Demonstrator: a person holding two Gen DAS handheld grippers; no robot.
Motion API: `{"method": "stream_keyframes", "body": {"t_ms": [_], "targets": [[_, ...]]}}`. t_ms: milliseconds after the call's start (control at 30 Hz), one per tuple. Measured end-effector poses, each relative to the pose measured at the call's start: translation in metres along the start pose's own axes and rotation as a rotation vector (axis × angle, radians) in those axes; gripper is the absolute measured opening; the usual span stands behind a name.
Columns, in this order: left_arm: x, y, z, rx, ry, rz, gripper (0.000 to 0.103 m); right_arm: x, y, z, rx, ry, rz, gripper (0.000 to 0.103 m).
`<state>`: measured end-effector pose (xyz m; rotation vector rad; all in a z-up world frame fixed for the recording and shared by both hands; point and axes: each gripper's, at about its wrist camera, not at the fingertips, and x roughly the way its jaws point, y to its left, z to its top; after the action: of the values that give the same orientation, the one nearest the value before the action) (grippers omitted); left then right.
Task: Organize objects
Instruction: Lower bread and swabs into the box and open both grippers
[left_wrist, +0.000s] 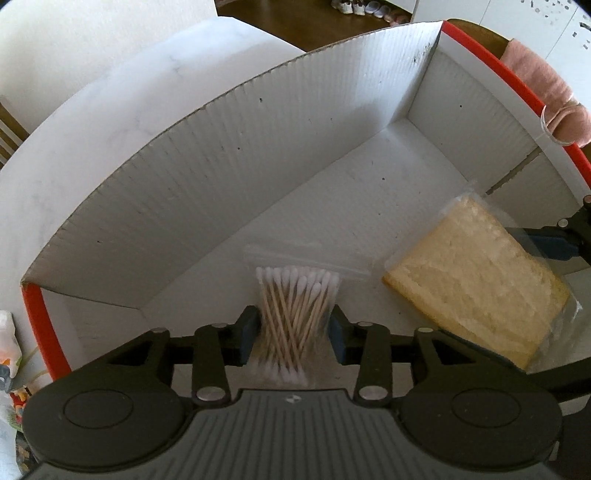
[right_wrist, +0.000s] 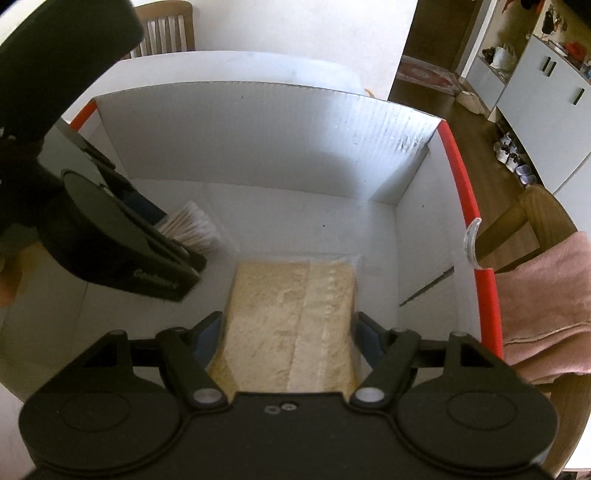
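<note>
got my left gripper (left_wrist: 293, 332) pinched on the bag of cotton swabs (left_wrist: 295, 317) and my right gripper (right_wrist: 288, 332) clamped around the wrapped sponge (right_wrist: 291, 325), both low inside the white box (left_wrist: 184, 192), side by side so nothing overlaps.

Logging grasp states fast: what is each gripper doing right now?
Left gripper: jaws shut on the bag of cotton swabs.
Right gripper: jaws shut on the bagged sponge.

A white cardboard box (left_wrist: 229, 177) with red edges holds bagged cotton swabs (left_wrist: 295, 314) and a wrapped yellow sponge (left_wrist: 476, 280).
</note>
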<state>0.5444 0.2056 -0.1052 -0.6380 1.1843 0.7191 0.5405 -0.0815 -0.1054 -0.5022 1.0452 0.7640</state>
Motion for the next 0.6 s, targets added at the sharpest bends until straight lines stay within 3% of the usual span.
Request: {"method": "stream_keyframes", "body": {"t_ms": [100,467,600], "targets": [[0.002,0.0,-0.003,-0.002,0.003,-0.02,0.064,-0.003,-0.002,-0.001,0.003,-0.012,0.005,0.083],[-0.03,0.001,-0.003,-0.052,-0.099,-0.072,0.065,-0.029,-0.013,-0.009,0.024,-0.075,0.047,0.083],[-0.053,0.014,-0.02,-0.065,-0.157,-0.084,0.065,-0.045,-0.013,-0.013,0.042,-0.114,0.06,0.083]]}}
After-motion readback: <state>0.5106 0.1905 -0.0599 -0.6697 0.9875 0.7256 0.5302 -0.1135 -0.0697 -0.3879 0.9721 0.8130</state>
